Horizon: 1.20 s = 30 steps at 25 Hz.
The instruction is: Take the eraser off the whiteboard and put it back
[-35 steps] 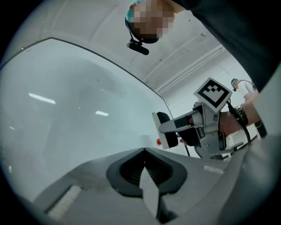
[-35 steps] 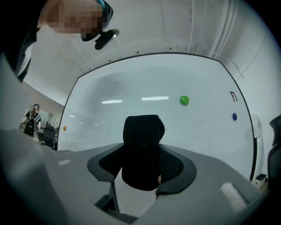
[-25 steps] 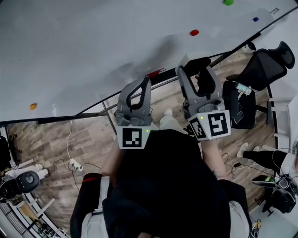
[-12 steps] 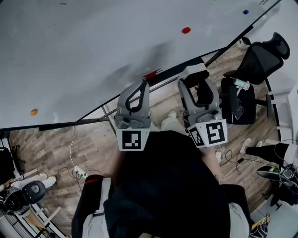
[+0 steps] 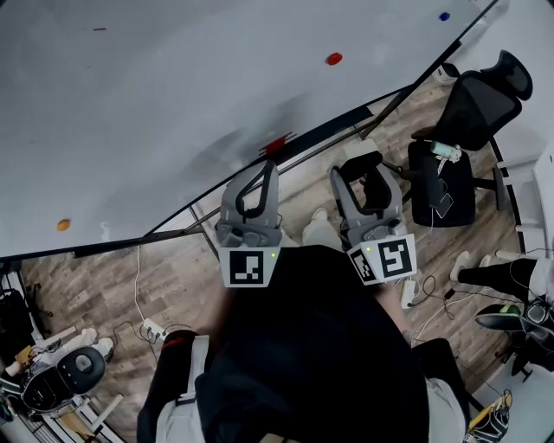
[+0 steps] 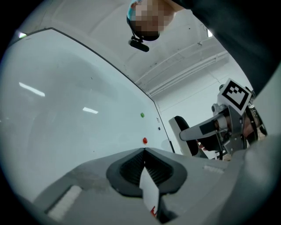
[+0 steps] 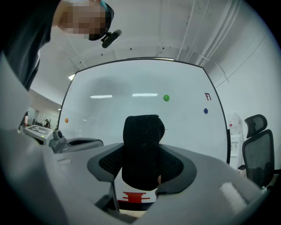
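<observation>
The eraser (image 7: pixel 141 140), with black felt, stands upright between the jaws of my right gripper (image 7: pixel 141 165), which is shut on it. In the head view the eraser (image 5: pixel 379 186) and right gripper (image 5: pixel 370 169) hang over the floor, a little short of the whiteboard's (image 5: pixel 173 104) bottom rail. My left gripper (image 5: pixel 268 169) is beside it on the left, jaws closed together with nothing held; its own view shows the pads (image 6: pixel 131 169) meeting. The whiteboard (image 7: pixel 131 110) fills the view ahead.
Magnets dot the board: red (image 5: pixel 333 59), blue (image 5: pixel 444 16), orange (image 5: pixel 62 225), green (image 7: pixel 166 98). A black office chair (image 5: pixel 472 104) stands at the right. Cables and a power strip (image 5: pixel 151 329) lie on the wooden floor. Someone's legs (image 5: pixel 493 277) show at far right.
My right gripper has drawn back and down from the board's lower edge, the eraser still in its jaws. The left gripper has barely moved.
</observation>
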{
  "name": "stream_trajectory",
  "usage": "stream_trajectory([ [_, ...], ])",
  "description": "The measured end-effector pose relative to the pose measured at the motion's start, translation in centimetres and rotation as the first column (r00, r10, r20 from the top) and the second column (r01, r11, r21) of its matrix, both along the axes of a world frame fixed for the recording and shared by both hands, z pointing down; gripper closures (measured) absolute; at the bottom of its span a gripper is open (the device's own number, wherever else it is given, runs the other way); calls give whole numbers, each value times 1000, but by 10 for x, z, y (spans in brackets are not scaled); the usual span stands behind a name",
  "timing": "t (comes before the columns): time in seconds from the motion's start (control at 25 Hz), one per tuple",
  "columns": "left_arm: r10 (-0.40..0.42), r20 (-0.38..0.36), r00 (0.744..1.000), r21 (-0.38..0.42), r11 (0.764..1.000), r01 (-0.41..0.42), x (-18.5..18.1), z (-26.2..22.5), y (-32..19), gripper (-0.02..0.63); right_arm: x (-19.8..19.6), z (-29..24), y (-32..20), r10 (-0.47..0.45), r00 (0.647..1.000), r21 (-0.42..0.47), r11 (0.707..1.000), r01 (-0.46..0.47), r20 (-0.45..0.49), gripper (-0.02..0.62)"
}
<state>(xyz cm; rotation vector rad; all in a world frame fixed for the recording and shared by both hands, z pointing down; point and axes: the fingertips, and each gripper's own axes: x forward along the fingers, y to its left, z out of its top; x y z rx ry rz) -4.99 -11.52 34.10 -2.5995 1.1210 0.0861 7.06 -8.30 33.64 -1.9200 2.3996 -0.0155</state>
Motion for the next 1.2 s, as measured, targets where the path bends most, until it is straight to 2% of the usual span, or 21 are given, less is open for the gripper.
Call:
stream_trajectory([
  [0.2, 28, 11, 1000, -31, 999, -28, 10, 11, 2, 604, 4, 8, 4, 16, 1000, -21, 1000, -16, -2, 367],
  [0.36, 44, 8, 999, -13, 999, -44, 20, 8, -2, 604, 14, 11, 3, 29, 1000, -36, 999, -30, -3, 367],
  [0.56, 62, 20, 998, -40, 997, -61, 36, 12, -10, 604, 30, 16, -1, 51, 999, -55, 997, -50, 11, 367],
  [0.84, 60, 11, 998, -30, 998, -60, 68, 6, -14, 604, 64, 19, -9, 50, 998, -67, 997, -48, 23, 366],
  [1.2, 25, 42, 999, -11, 1000, -25, 113, 2, -33, 604, 113, 15, -38, 6, 1000, -62, 998, -5, 29, 365],
])
